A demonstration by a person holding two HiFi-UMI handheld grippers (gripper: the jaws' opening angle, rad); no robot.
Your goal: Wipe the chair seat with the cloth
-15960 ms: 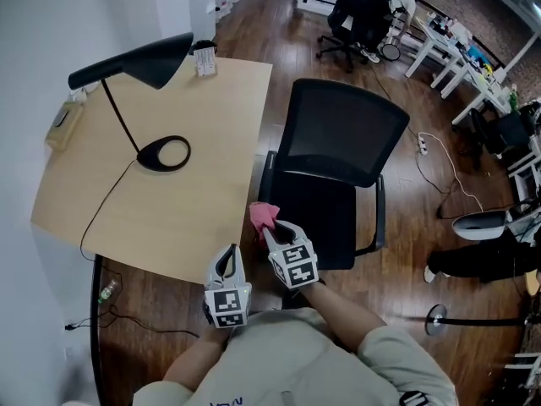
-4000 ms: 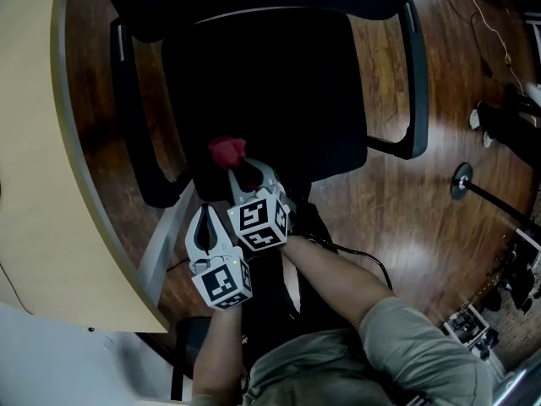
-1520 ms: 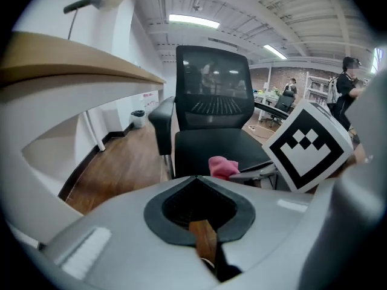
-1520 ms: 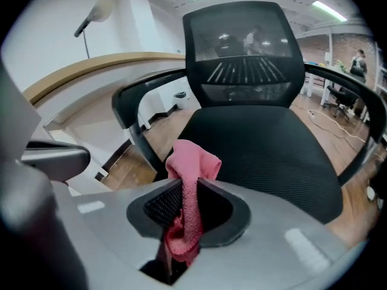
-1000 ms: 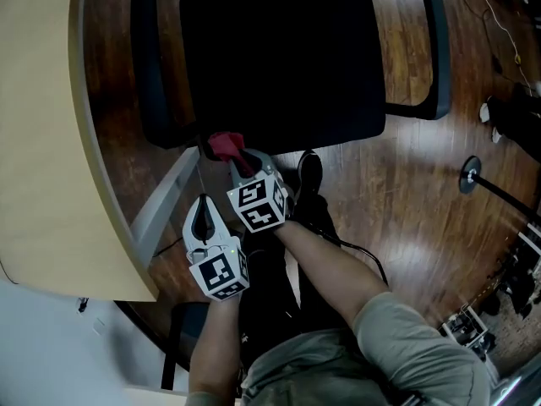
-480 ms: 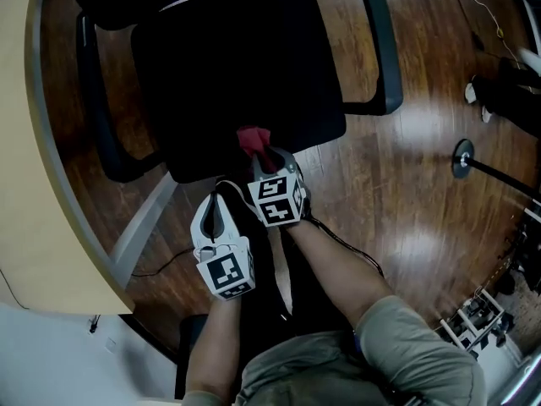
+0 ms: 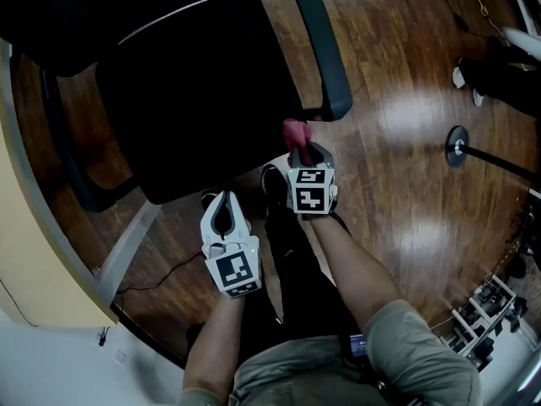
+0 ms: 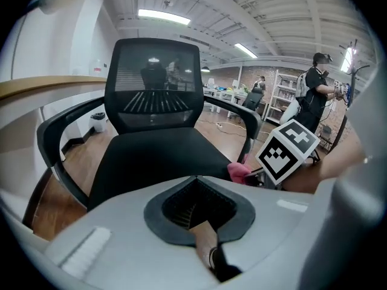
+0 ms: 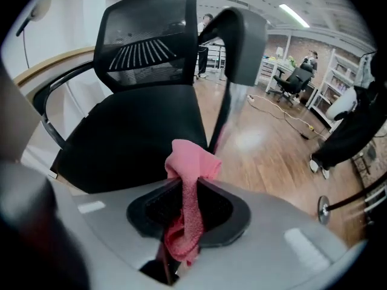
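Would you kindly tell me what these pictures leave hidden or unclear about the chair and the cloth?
- Seat: head view, too dark to show dirt or wiped patches.
- Cloth: right gripper view, its lower end is buried between the jaws of the right gripper; whether it touches the seat cannot be told.
- Base: every view, hidden under the seat.
- Backrest: head view, cut off by the top edge.

Side by side, angled down, the left tongs (image 7: 221, 196) sit closed and empty, the right tongs (image 7: 302, 148) pinching the cloth (image 7: 294, 130).
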